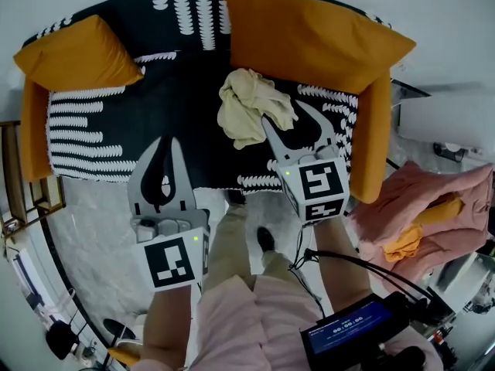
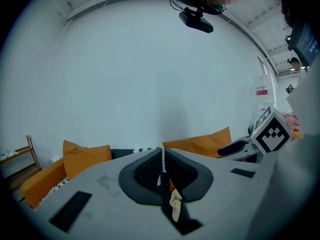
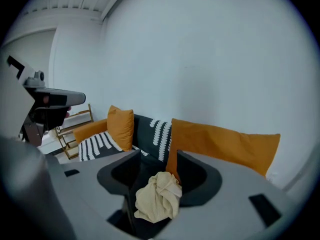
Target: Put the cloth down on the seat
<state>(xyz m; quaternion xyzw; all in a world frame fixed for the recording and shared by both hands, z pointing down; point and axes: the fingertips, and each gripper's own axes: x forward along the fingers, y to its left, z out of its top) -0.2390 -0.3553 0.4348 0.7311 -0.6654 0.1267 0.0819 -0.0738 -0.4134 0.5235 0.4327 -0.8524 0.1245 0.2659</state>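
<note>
The cloth (image 1: 247, 107) (image 3: 157, 196), cream and crumpled into a loose heap, lies on the seat (image 1: 178, 91) toward its back right part, resting on the black cover with white stripes. Behind it, at the seat's back right, a big orange cushion (image 1: 309, 41) leans against the backrest; a smaller orange cushion (image 1: 73, 52) sits at the seat's left end.

The right gripper (image 1: 281, 111) (image 3: 156, 156) reaches in over the seat's front edge with its jaws spread wide. One jaw tip touches the near edge of the cloth, and the heap shows in the gap between the jaws, but they do not clamp it. The left gripper (image 1: 168, 141) (image 2: 162, 159) hangs over the seat's front left part, its jaws pressed together with nothing between them.

In front of the seat is a pale floor (image 1: 100, 230) with the person's shoe (image 1: 265, 239) on it. Off the seat's right end lies a pile of pink fabric (image 1: 433, 207).
</note>
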